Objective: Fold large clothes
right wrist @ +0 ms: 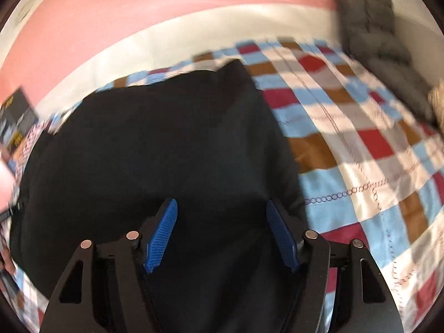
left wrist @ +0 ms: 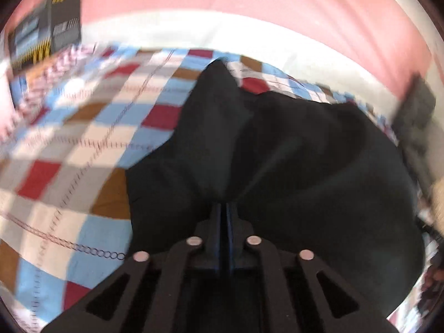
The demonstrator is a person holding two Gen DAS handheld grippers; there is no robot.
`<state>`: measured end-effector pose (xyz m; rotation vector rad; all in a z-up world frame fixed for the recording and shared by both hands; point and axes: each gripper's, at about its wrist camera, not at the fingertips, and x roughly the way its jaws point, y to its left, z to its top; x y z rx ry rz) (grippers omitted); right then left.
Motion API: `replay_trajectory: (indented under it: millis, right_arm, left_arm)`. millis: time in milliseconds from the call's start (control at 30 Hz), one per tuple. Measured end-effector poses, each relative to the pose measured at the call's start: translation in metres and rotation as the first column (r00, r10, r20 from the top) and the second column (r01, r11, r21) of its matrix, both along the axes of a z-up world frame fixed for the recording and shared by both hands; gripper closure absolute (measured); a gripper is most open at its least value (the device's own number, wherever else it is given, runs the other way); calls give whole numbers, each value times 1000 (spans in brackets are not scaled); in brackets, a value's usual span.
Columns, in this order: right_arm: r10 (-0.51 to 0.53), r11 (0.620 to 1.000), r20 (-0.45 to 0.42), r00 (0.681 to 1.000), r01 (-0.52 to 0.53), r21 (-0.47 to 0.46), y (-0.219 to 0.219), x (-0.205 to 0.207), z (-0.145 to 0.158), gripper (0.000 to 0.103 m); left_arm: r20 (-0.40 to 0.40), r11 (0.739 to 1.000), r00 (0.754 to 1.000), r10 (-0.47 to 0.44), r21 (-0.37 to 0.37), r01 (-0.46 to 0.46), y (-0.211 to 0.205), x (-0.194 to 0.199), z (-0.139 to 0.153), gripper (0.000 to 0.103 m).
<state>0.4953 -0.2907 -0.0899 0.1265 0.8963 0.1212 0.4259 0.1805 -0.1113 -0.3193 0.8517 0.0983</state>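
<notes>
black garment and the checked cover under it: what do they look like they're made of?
Black garment: soft matte woven cloth, probably cotton or a blend; it drapes in loose folds with no sheen. Checked cover: smooth, slightly glossy fabric, satin-like; bright highlights on the white squares and stitched decorative lines. Blur leaves the weave open.

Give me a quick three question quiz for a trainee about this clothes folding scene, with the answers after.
1. True or false: the left gripper is shut on the black garment.
2. The right gripper is: A) open above the garment, B) clamped on the checked bedspread, C) out of view.
3. What dark item stands at the bed's far corner in the left wrist view?

Key: 1 true; 2 A; 3 a printed black box.
</notes>
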Motion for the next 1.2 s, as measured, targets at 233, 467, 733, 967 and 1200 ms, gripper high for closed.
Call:
replay_trajectory:
  millis: [233, 467, 733, 967, 1200]
  right_arm:
    - [-18, 1000, 64, 998, 17, 19, 2, 9, 34, 38]
    - [25, 998, 11, 1000, -25, -58, 22, 77, 7, 40]
    - [-118, 982, -107, 987, 132, 136, -33, 94, -30, 32]
    - [-115, 993, -43, 992, 115, -6, -23, 70, 8, 32]
    - [-43, 999, -6, 999, 44, 25, -38, 9, 26, 31]
  left_arm:
    - [22, 1000, 1000, 2, 6, -2, -5, 10, 25, 98]
    - [-12, 995, 1000, 23, 102, -22, 1, 80, 6, 95]
    - [19, 992, 999, 50, 114, -51, 1, 76, -17, 96]
    - [-14, 969, 999, 43, 245, -38, -13, 54, 20, 88]
    - [21, 979, 999, 37, 199, -41, -11, -2, 40, 71]
